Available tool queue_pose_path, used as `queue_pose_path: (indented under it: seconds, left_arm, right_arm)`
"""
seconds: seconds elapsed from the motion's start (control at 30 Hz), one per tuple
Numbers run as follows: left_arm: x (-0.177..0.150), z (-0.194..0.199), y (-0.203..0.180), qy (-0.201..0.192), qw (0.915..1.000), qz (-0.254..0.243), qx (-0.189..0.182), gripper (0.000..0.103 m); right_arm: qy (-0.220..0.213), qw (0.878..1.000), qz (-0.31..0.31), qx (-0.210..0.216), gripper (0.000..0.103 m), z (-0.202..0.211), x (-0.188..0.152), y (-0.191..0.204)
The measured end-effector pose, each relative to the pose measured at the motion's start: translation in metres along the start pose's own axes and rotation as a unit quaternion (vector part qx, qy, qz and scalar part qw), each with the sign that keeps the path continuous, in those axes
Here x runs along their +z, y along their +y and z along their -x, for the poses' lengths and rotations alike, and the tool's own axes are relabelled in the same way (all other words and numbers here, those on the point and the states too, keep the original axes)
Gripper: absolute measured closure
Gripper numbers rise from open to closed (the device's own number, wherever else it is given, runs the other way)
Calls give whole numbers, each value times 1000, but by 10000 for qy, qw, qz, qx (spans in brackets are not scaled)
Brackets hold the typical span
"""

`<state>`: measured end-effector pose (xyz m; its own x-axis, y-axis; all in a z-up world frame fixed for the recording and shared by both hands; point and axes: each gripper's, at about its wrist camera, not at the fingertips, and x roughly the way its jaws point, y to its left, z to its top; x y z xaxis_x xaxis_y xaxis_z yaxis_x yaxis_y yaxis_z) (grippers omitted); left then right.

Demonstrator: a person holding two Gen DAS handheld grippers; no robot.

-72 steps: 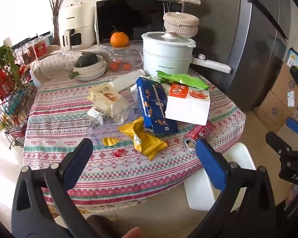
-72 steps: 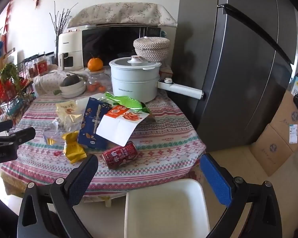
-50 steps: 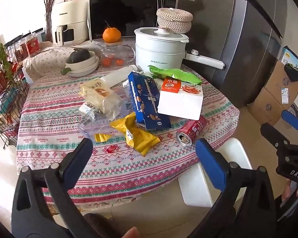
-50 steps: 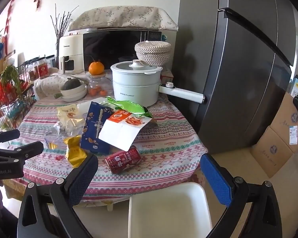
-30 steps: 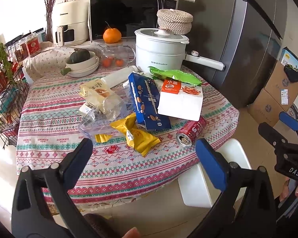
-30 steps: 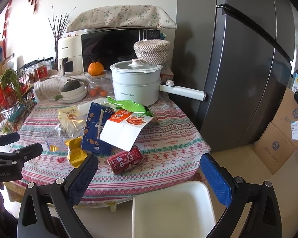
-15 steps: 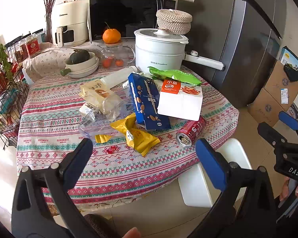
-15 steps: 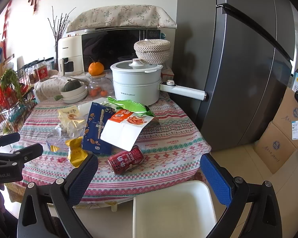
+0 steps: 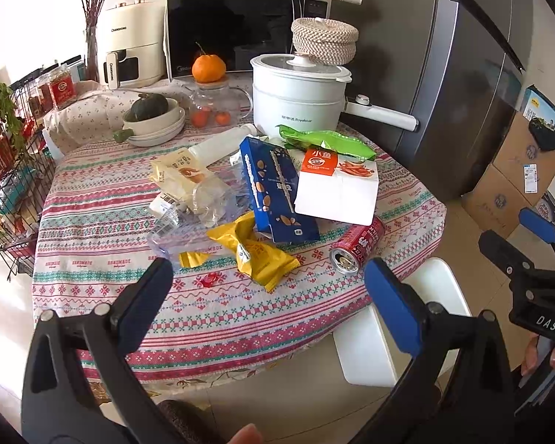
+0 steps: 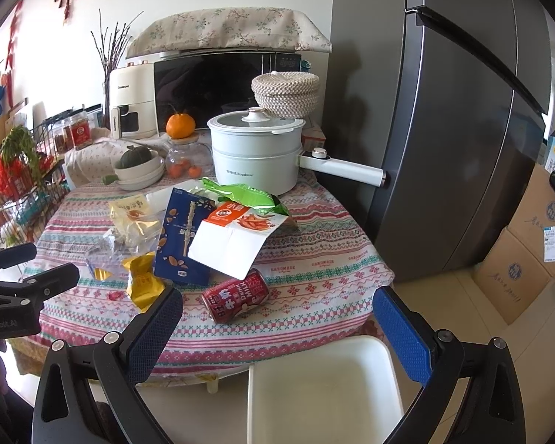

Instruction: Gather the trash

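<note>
- Our left gripper (image 9: 264,275) and right gripper (image 10: 277,309) gape wide, holding nothing.
- The blue packet (image 9: 273,188) partly hides under the white pouch (image 9: 336,194).
- The red can (image 10: 236,296) lies ahead; the white bin (image 10: 325,392) below looks empty.

Tablecloth (image 9: 92,199): pink, teal and white bands (geometric motifs). Can (image 10: 235,297): red, white lettering. Carton (image 9: 273,188): dark blue, almond print. Wrapper (image 9: 255,251): yellow. Bag (image 9: 325,140): green. Bin (image 10: 322,388): white.
</note>
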<state>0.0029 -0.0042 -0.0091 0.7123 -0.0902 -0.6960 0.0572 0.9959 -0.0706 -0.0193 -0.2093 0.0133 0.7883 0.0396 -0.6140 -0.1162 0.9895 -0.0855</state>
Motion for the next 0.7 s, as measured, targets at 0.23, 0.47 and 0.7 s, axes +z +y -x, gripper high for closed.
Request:
queue_pose_path:
  seconds: [0.23, 0.47, 0.7]
  left_arm:
    - [0, 1, 1, -31, 10000, -8, 1, 0]
    - [-2, 4, 5, -61, 10000, 26, 15, 0]
    - [-2, 5, 7, -74, 10000, 45, 32, 0]
  right_arm:
    - [21, 10000, 23, -6, 0, -2, -1, 2]
    - [53, 10000, 44, -9, 0, -5, -1, 3]
    - [85, 9999, 45, 28, 0, -6, -2, 4]
